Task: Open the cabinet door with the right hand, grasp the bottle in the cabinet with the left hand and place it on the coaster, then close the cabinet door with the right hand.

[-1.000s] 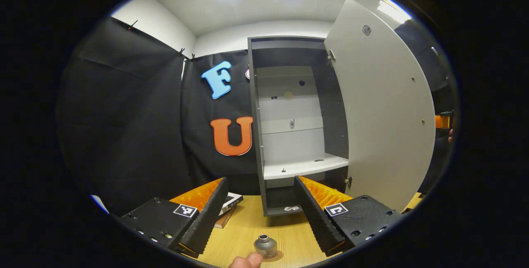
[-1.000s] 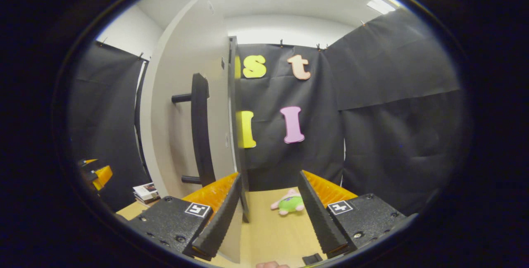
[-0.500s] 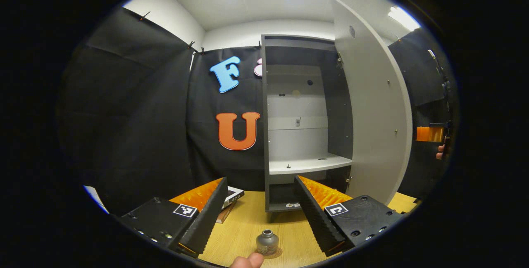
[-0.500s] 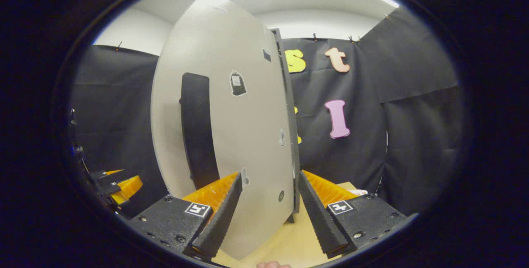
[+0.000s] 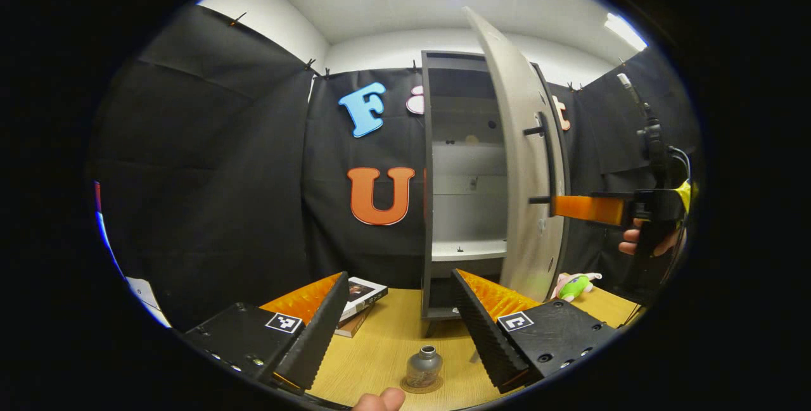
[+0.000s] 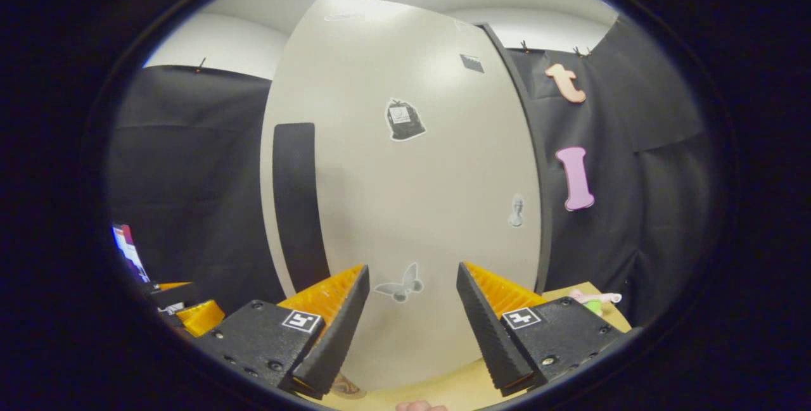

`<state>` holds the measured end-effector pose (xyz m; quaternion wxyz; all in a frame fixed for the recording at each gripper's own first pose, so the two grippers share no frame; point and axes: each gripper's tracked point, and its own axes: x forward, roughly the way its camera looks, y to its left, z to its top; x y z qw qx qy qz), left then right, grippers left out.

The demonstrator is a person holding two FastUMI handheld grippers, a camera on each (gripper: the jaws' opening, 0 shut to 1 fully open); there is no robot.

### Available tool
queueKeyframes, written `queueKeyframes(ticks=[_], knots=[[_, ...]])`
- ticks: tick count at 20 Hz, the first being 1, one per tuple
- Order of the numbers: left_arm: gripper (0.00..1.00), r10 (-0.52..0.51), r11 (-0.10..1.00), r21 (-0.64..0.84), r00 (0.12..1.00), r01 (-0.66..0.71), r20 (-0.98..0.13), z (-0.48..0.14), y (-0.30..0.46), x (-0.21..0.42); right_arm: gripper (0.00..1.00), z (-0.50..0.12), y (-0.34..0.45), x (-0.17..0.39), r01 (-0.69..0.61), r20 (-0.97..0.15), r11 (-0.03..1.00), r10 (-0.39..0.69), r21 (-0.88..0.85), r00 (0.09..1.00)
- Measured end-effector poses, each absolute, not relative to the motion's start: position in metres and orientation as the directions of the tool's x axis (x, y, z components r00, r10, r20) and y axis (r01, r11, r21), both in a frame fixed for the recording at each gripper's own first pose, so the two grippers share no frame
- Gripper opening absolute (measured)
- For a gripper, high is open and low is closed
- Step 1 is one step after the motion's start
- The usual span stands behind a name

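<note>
Right gripper [image 6: 408, 328] faced the outer face of the cabinet door [image 6: 405, 208] with its 2 fingers spread wide and nothing between them; from the left gripper view, the same tool [image 5: 586, 208] reached in from the right with its tip at or just beside the door's dark bar handle [image 5: 548, 164], though contact could not be confirmed. That placement suited a push rather than a grip, since the door [image 5: 529, 170] stood partly open, its free edge angled toward the near side, and closing looked like the step in hand. Left gripper [image 5: 399, 328] hung back over the wooden table [image 5: 380, 347], fingers also wide apart and empty, clear of the door's swing. Between and below its fingers the bottle [image 5: 423, 366] stood upright on the coaster [image 5: 421, 389], long axis vertical, mouth up, well in front of the cabinet [image 5: 466, 177]. A fingertip [image 5: 380, 399] showed at the near edge.
</note>
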<state>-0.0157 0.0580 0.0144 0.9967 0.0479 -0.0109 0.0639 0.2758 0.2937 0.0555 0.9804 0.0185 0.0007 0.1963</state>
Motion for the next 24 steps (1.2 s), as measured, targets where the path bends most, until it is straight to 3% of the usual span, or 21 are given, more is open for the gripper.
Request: queueKeyframes(ticks=[5, 11, 15, 16, 19, 24], knots=[[0.96, 0.163, 0.982, 0.09, 0.986, -0.165, 0.029, 0.012, 0.072, -0.019, 0.9, 0.051, 0.312, 0.298, -0.365, 0.016, 0.93, 0.366, -0.04, 0.931], [0.94, 0.188, 0.978, 0.083, 0.982, -0.19, 0.035, 0.002, 0.068, -0.015, 0.9, 0.06, 0.283, 0.25, -0.334, 0.054, 0.942, 0.335, -0.039, 0.941], [0.94, 0.154, 0.986, 0.065, 0.987, -0.156, 0.039, -0.006, 0.051, -0.011, 0.92, 0.052, 0.211, 0.199, -0.229, 0.066, 0.972, 0.232, -0.059, 0.97], [0.94, 0.141, 0.988, 0.062, 0.989, -0.144, 0.046, -0.005, 0.046, -0.011, 0.88, 0.047, 0.191, 0.187, -0.196, 0.064, 0.979, 0.199, -0.056, 0.978], [0.94, 0.104, 0.993, 0.047, 0.993, -0.107, 0.056, -0.008, 0.027, -0.009, 0.92, 0.039, 0.134, 0.153, -0.093, 0.089, 0.995, 0.095, -0.029, 0.991], [0.94, 0.049, 0.997, 0.05, 0.997, -0.052, 0.063, -0.011, -0.001, -0.011, 0.93, 0.014, 0.083, 0.137, 0.029, 0.059, 0.999, -0.029, -0.012, 0.998]])
